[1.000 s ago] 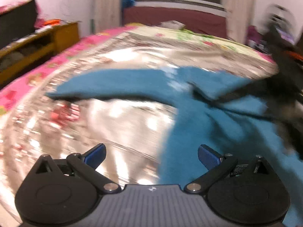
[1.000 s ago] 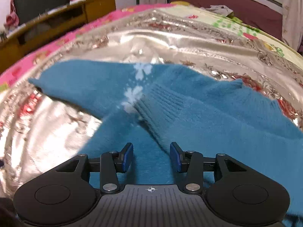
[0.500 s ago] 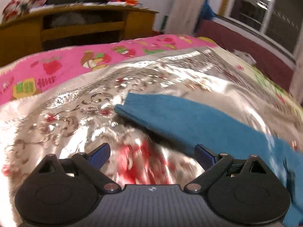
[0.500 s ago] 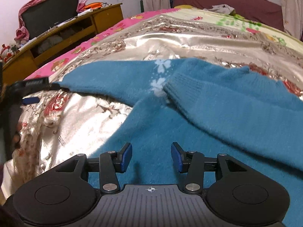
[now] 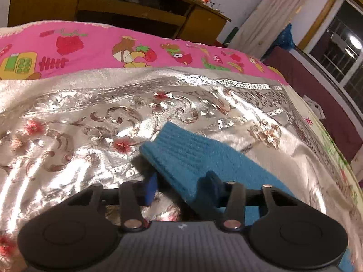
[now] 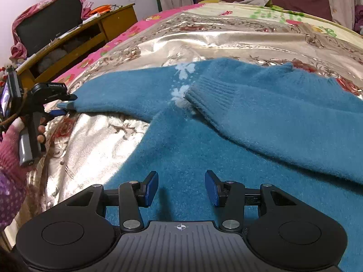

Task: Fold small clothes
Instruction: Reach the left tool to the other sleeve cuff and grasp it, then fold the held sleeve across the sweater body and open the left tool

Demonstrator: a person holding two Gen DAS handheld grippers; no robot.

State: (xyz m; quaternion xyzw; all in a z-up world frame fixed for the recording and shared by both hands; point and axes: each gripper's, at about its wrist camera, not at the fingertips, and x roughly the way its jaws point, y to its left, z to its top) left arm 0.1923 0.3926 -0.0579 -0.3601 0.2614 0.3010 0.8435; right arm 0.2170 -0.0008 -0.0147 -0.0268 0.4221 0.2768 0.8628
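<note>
Now that the left claw [image 5: 181,187] has swung to the outstretched sleeve cuff [image 5: 179,151] of the blue sweater [image 6: 204,154] on the bed [image 6: 226,38], fingers narrowed astride it, not visibly clamped; fold likely imminent. Right claw [image 6: 181,188] hovers apart.

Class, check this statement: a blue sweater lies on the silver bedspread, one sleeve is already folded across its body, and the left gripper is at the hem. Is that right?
Not quite. The left gripper is at the cuff of the outstretched sleeve, not the hem, as both wrist views show. The blue sweater does lie on the silver bedspread, its other sleeve folded across the body.
</note>
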